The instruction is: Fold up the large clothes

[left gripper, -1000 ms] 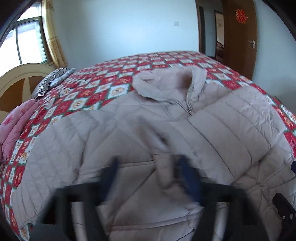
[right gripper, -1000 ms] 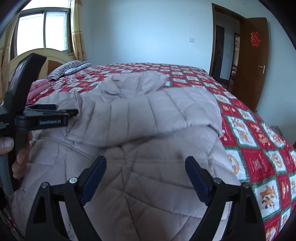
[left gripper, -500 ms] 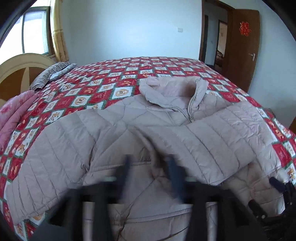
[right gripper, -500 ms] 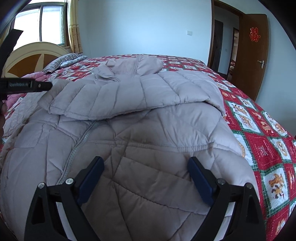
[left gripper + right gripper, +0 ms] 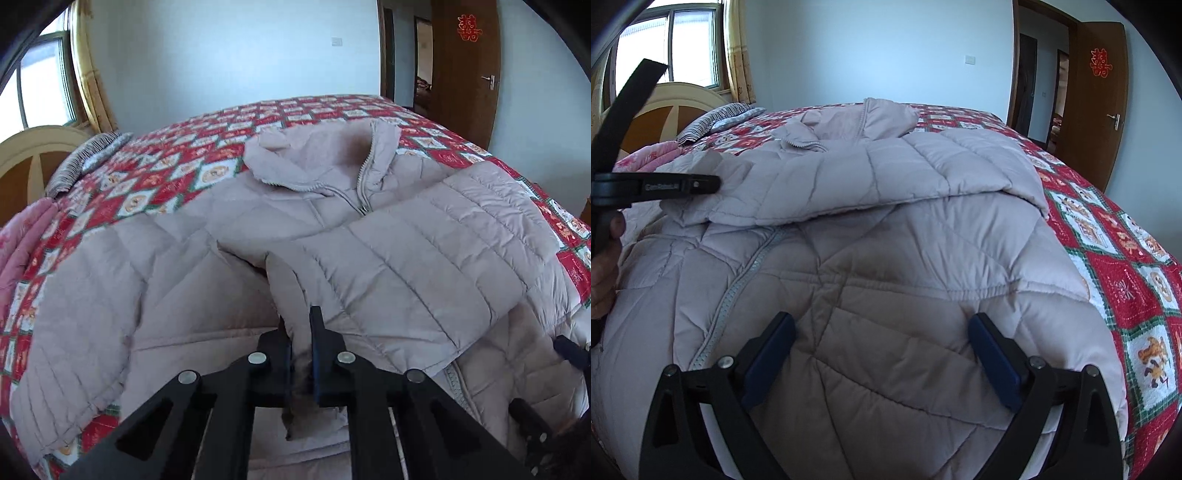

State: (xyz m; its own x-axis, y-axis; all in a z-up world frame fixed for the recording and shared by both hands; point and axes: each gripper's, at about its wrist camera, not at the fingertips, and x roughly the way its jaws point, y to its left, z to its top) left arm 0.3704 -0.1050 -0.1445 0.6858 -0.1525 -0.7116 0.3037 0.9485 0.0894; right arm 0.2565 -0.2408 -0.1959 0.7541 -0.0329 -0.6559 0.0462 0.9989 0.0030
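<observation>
Big beige puffer jacket point(image 5: 388, 258) is spread across the bed point(image 5: 177, 173), collar at the far end from both tools. Left tool point(image 5: 300, 354) just snapped closed and is clenched on the cuff of the sleeve point(image 5: 295, 295) that's folded across the chest. Right tool point(image 5: 882, 347) has been opening and sits released, fingers wide apart over the jacket's lower front panel, pinching nothing.
</observation>
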